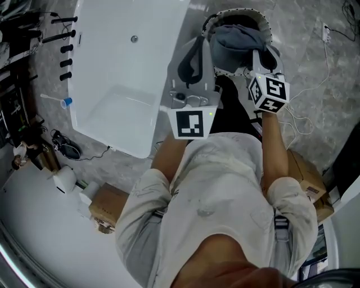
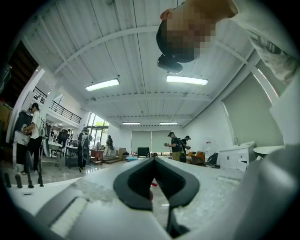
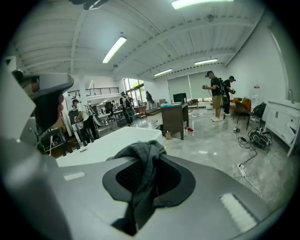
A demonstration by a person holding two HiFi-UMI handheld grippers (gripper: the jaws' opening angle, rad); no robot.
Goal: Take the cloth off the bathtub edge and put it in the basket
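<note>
Grey cloth (image 1: 239, 35) pinched in right gripper (image 3: 147, 164), held over basket (image 1: 239, 11).
From above, the cloth is seen inside the basket's rim, off the bathtub (image 1: 129, 73) edge; contact with the basket can't be told. Left gripper (image 2: 153, 161) jaws are pressed together, nothing held, positioned between tub and basket.

The bathtub (image 1: 124, 73) stands close beside the basket (image 1: 247, 11) on the left; bare floor (image 1: 304, 45) lies open on the right.

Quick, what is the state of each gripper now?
The left gripper is closed, holding nothing.
The right gripper is closed on the grey cloth.
</note>
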